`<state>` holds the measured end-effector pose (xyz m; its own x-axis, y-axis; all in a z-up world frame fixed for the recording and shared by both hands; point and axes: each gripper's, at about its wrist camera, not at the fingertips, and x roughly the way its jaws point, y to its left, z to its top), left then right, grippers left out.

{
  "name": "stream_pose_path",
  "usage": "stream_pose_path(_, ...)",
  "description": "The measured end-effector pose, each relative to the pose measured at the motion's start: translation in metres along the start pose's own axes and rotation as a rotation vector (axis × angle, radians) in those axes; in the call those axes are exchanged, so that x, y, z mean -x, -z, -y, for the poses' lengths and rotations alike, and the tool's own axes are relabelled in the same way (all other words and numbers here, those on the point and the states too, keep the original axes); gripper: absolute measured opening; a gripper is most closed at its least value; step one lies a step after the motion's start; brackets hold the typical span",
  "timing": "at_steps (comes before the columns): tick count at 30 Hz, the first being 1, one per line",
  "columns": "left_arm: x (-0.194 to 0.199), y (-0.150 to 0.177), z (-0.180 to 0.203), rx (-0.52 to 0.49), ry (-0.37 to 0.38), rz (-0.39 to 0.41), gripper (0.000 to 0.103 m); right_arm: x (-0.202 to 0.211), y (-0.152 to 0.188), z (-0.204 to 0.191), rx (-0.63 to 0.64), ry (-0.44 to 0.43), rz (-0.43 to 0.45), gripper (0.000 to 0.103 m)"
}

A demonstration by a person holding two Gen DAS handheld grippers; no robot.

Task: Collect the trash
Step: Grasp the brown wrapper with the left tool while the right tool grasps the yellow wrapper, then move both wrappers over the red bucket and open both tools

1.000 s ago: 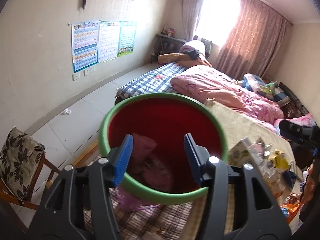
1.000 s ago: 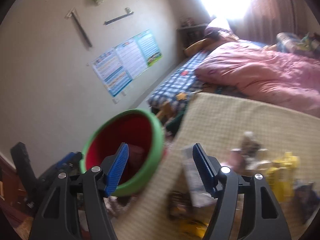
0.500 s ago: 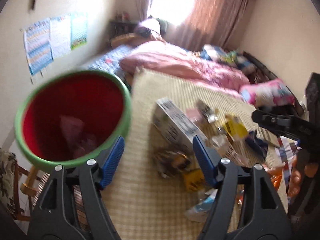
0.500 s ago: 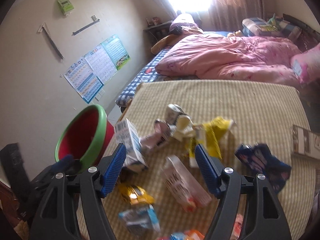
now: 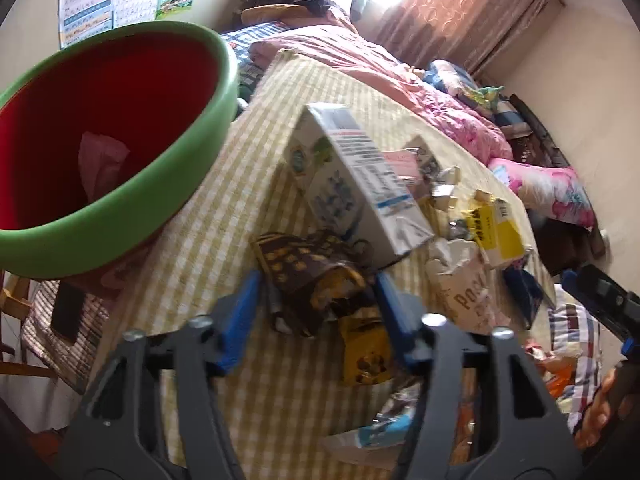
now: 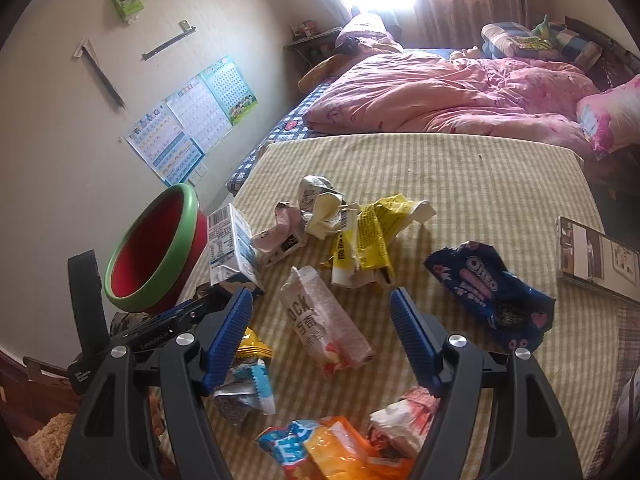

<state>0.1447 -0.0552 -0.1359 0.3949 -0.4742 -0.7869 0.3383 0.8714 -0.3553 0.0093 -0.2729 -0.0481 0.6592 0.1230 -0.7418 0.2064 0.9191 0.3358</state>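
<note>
A red bin with a green rim stands at the table's left edge, with pink trash inside. Litter covers the yellow checked tablecloth. My left gripper points down over a crumpled brown-and-yellow wrapper. Its jaws are closing with the wrapper between them, and the pads stand just clear of it. A white milk carton lies just beyond. My right gripper hangs open above a pink Pocky box and holds nothing.
A torn yellow box, a blue Oreo wrapper, an orange-and-blue packet and a blue-white wrapper lie around. A flat box sits at the right edge. A bed with a pink quilt lies beyond.
Both views have swung from the bin to the littered table. My left gripper came down over the brown wrapper, which now lies between its jaws. The right gripper moved over the Pocky box.
</note>
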Motion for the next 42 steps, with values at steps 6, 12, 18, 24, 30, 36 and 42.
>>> stream_pose_path(6, 0.020, 0.010, 0.005, -0.019, -0.015, 0.038, 0.045, -0.012, -0.018, 0.010, 0.015, 0.002, -0.009, 0.070)
stream_pose_path(12, 0.038, 0.022, -0.001, -0.002, -0.017, 0.042, 0.046, -0.048, -0.038, 0.029, -0.049, -0.026, -0.095, 0.070)
stream_pose_path(18, 0.041, 0.027, -0.008, 0.033, -0.021, 0.037, 0.046, -0.078, -0.045, 0.030, -0.031, 0.010, -0.144, 0.067)
stream_pose_path(24, 0.050, 0.020, -0.005, 0.008, -0.033, 0.074, 0.046, -0.071, -0.043, 0.024, -0.016, -0.005, -0.116, 0.032)
stream_pose_path(30, 0.058, 0.009, -0.004, -0.011, -0.019, 0.105, 0.046, -0.026, -0.044, -0.001, 0.029, -0.042, 0.005, 0.030)
stream_pose_path(36, 0.064, -0.004, 0.002, -0.042, -0.001, 0.133, 0.046, -0.007, -0.041, -0.024, 0.066, -0.061, 0.050, 0.030)
stream_pose_path(42, 0.071, -0.009, 0.003, -0.066, 0.006, 0.156, 0.046, -0.012, -0.037, -0.030, 0.051, -0.051, 0.046, 0.029)
